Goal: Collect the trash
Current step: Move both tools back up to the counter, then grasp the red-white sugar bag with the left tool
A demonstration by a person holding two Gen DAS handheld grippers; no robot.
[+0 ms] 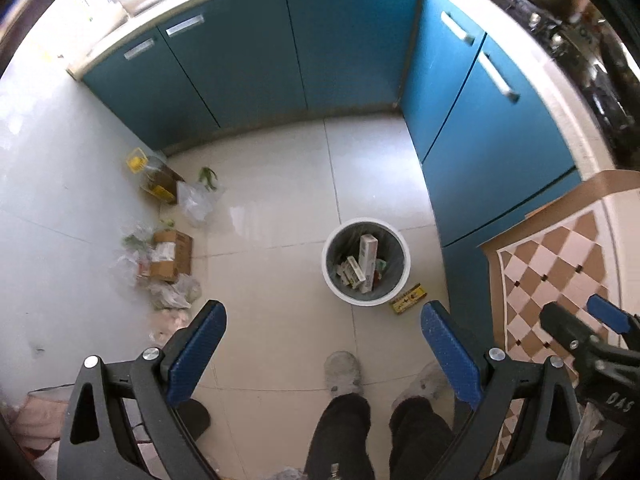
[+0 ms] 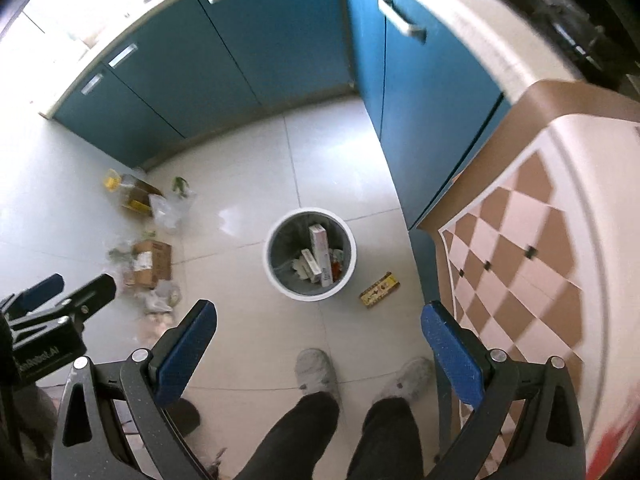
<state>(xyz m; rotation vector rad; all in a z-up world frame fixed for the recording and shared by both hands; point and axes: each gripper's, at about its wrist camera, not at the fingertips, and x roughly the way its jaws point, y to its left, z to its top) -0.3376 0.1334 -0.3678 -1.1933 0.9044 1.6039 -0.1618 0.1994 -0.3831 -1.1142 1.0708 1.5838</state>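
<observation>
A white round trash bin (image 1: 396, 280) (image 2: 276, 276) stands on the tiled floor and holds several small boxes. A flat yellow packet (image 1: 408, 298) (image 2: 379, 289) lies on the floor just right of it. My left gripper (image 1: 324, 316) hangs high above the floor, open and empty, its blue pads (image 1: 200, 344) wide apart. The right gripper (image 2: 319, 312) is also open and empty, held beside it at about the same height. Each gripper shows at the edge of the other's view. A heap of plastic bags and a cardboard box (image 1: 170, 255) (image 2: 151, 262) lies to the left.
Blue cabinets (image 1: 248, 60) (image 2: 224, 52) run along the back and right side. An oil bottle (image 1: 154, 176) (image 2: 128, 192) and green scraps sit near the left cabinet corner. A checkered surface (image 1: 556, 264) (image 2: 520, 248) juts in at right. A person's legs and slippers (image 1: 342, 372) (image 2: 316, 368) stand below.
</observation>
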